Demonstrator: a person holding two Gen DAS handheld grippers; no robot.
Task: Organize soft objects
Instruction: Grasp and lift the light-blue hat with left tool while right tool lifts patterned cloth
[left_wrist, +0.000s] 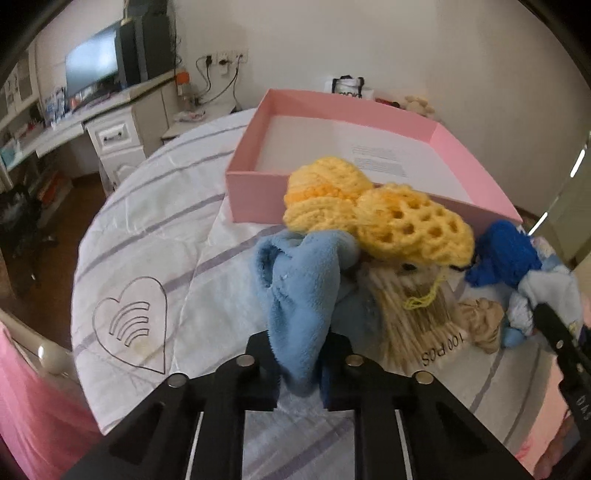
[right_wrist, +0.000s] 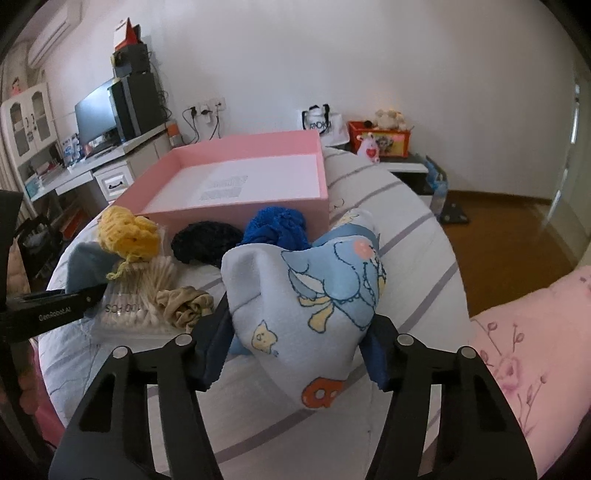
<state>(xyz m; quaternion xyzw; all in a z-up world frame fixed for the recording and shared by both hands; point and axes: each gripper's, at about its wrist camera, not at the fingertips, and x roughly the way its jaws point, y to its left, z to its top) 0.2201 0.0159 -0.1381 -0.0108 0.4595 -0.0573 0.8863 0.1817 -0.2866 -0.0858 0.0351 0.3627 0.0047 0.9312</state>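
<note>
Fleece, pale blue and plush, is bunched between the jaws of my left gripper (left_wrist: 299, 369) at the bottom centre of the left wrist view; they have squeezed down almost to nothing on this soft blue fleece cloth (left_wrist: 299, 295), so that hand is holding it. My right gripper (right_wrist: 295, 354), low in the right wrist view, has its jaws at a middling width, pressed against both sides of a light blue padded fabric piece printed with cartoon animals (right_wrist: 310, 302), which bulges up between them. Just past these, in the middle of both views, the rest of the pile lies on the white bedsheet with lilac stripes (left_wrist: 147, 229): a yellow crocheted openwork piece (left_wrist: 406, 218), a clear packet of cotton swabs (right_wrist: 144, 295) under it, a beige ruched scrunchie (right_wrist: 184, 304), a royal blue knitted bundle (right_wrist: 277, 227) and a dark navy knitted piece (right_wrist: 203, 240), the last two close against the box's near wall. Farther back, toward the upper centre, sits the shallow pink cardboard box (right_wrist: 236, 210); its white floor shows only a printed sheet, and I see no soft thing in it. By my reckoning the sorting has barely begun: two items are gripped, none is boxed, and the rest of the pile is left to deal with.
</note>
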